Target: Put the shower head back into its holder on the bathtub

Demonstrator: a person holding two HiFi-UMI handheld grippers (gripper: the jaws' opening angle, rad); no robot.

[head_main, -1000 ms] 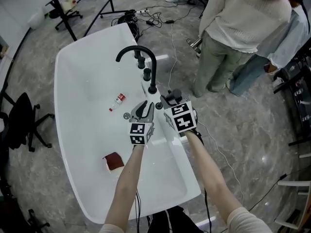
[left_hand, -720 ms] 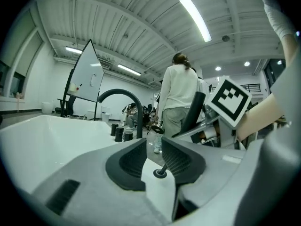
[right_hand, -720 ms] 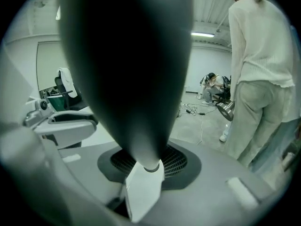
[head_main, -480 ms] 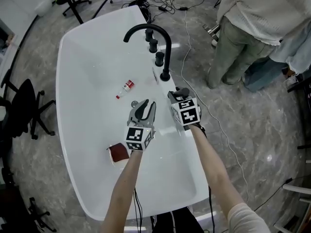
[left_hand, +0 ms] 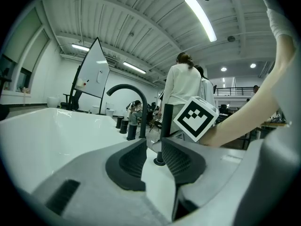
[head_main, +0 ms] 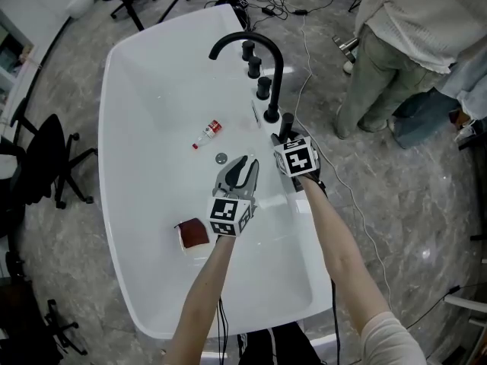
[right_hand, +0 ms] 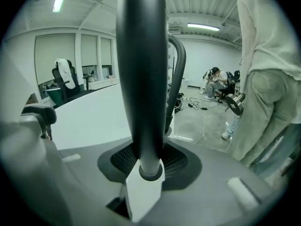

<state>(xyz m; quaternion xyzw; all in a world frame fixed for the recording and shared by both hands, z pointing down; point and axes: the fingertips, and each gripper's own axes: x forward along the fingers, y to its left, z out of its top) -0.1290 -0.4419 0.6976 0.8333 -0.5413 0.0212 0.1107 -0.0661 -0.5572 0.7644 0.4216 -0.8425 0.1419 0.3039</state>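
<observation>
Clamps the black shower head (head_main: 288, 122) in the right gripper (head_main: 288, 139), fingers closed on either side of its shaft, plain in the right gripper view. Holds it upright at the right rim of the white bathtub (head_main: 137, 74), just beside the foot of the arched black faucet (head_main: 272, 115), at 4 o'clock from it and in line with three black knobs (head_main: 254, 67) along that rim. In the left gripper view, meets a round black holder (left_hand: 160, 162) on the rim with its lower end; depth of seating unclear.

Hangs the left gripper (head_main: 243, 166) over the tub's inside, near the shower head and at 8 o'clock from it, fingers apart and on nothing, only holder and shaft beyond the gap.

Inside the tub: a round drain (head_main: 221, 158) at 9 o'clock from the left gripper, a small red-capped bottle (head_main: 207, 134) lying at 11 o'clock, a brown block (head_main: 192, 234) at 7 o'clock.

On the grey floor (head_main: 365, 204) around the tub, in the head view: a standing person (head_main: 411, 21) at 2 o'clock, cables (head_main: 304, 21) at 12 o'clock, a black office chair (head_main: 46, 158) at 9 o'clock.
</observation>
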